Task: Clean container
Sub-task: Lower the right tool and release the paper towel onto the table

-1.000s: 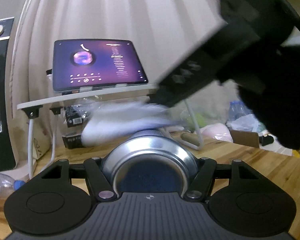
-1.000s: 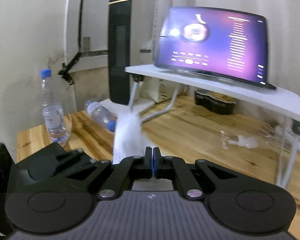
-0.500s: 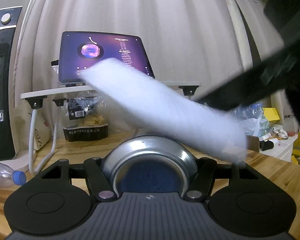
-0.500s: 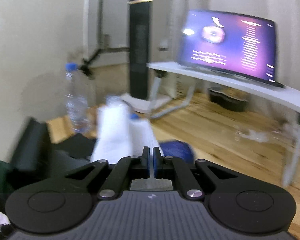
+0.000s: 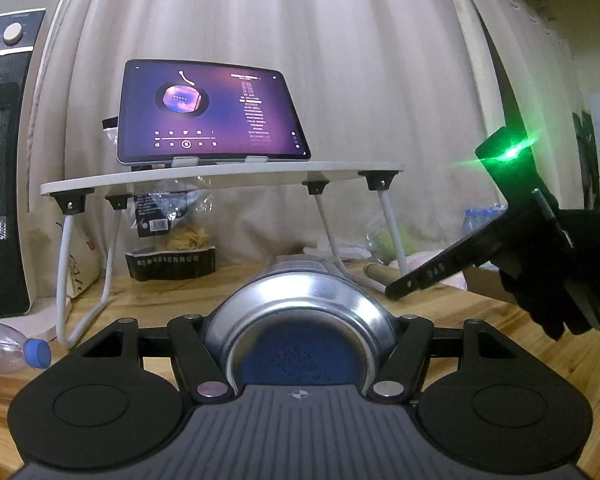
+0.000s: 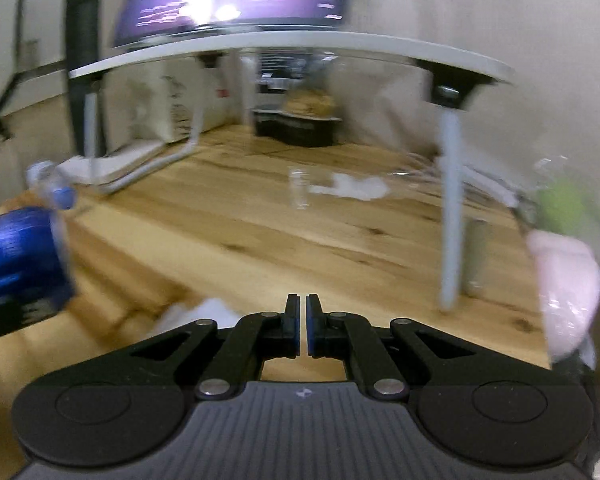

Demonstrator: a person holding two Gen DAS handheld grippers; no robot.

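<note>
We clamp the can in left fingers; right fingers pinched empty, re-grab cloth near-left on counter.

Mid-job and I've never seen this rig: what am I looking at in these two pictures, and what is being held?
A person carries a two-finger gripper in each hand, each with a camera looking along its fingers. The left view shows the left gripper clamped on the metal container, and a gloved hand at right. The blurred right view shows the right gripper shut over the wooden table; whether it pinches the white cloth beside it, I cannot tell. A tablet stands behind.
</note>
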